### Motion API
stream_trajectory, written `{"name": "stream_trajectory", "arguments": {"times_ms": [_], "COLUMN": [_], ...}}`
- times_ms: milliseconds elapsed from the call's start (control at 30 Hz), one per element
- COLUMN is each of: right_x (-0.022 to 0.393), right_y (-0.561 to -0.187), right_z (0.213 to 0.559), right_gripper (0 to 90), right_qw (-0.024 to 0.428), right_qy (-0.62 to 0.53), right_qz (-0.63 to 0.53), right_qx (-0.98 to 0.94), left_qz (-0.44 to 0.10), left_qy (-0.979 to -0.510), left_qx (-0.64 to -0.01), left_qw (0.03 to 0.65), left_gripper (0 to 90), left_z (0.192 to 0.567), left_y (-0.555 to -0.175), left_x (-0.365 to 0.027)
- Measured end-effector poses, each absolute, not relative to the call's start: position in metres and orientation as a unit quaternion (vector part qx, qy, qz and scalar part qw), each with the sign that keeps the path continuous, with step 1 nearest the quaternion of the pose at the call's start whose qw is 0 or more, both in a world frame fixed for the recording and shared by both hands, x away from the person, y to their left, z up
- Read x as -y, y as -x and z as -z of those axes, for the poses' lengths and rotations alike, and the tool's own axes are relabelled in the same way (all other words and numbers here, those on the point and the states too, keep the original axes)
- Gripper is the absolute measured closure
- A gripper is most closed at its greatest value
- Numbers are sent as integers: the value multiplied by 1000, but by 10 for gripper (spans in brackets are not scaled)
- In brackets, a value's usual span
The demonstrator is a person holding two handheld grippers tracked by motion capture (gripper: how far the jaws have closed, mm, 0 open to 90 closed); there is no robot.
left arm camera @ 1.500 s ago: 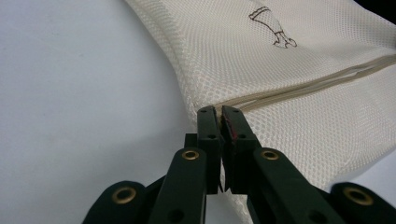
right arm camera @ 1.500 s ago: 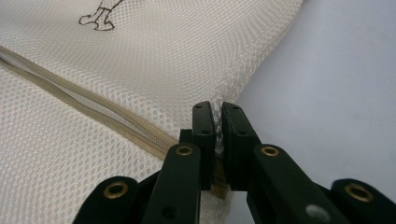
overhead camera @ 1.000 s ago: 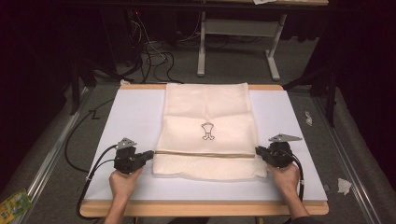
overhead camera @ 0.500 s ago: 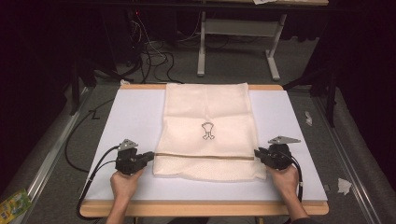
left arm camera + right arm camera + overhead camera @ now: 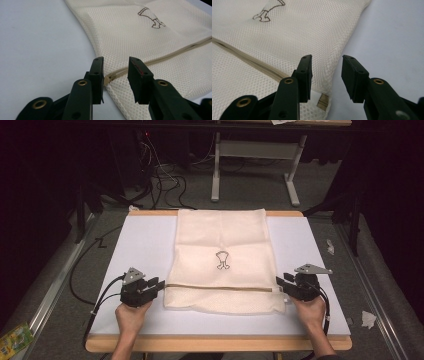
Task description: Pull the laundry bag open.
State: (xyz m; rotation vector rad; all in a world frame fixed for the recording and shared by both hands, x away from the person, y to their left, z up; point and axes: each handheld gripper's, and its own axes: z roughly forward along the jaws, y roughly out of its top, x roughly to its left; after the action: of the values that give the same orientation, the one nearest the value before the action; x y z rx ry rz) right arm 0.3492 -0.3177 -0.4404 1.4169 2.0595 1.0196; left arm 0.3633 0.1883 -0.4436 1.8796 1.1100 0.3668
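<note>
Flat on white table top (image 5: 140, 240): cream mesh bag (image 5: 222, 245), small dark outline print at middle, tan zipper line (image 5: 220, 287) across near end. Left gripper (image 5: 156, 286) at bag's left edge, jaws just opening, spread, zipper end between them, pads off mesh. Right gripper (image 5: 281, 282) at right edge, jaws likewise just opening, apart, bag corner below, nothing pinched. Hands low on table.
</note>
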Motion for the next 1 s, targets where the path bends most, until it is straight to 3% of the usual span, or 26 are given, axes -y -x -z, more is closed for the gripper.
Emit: {"name": "stream_trajectory", "arguments": {"times_ms": [567,1000], "right_x": [368,401], "right_y": [-340,-337], "right_z": [412,437], "right_gripper": [598,597], "right_qw": [239,242], "right_qy": [-536,-582], "right_qz": [-417,-423], "right_qx": [-694,-651], "left_qz": [-175,-190], "left_qy": [-718,-699], "left_qx": [-480,-517], "left_qw": [473,456], "left_gripper": [550,531], "left_z": [427,453], "left_y": [-368,-375], "left_x": [-229,-245]}}
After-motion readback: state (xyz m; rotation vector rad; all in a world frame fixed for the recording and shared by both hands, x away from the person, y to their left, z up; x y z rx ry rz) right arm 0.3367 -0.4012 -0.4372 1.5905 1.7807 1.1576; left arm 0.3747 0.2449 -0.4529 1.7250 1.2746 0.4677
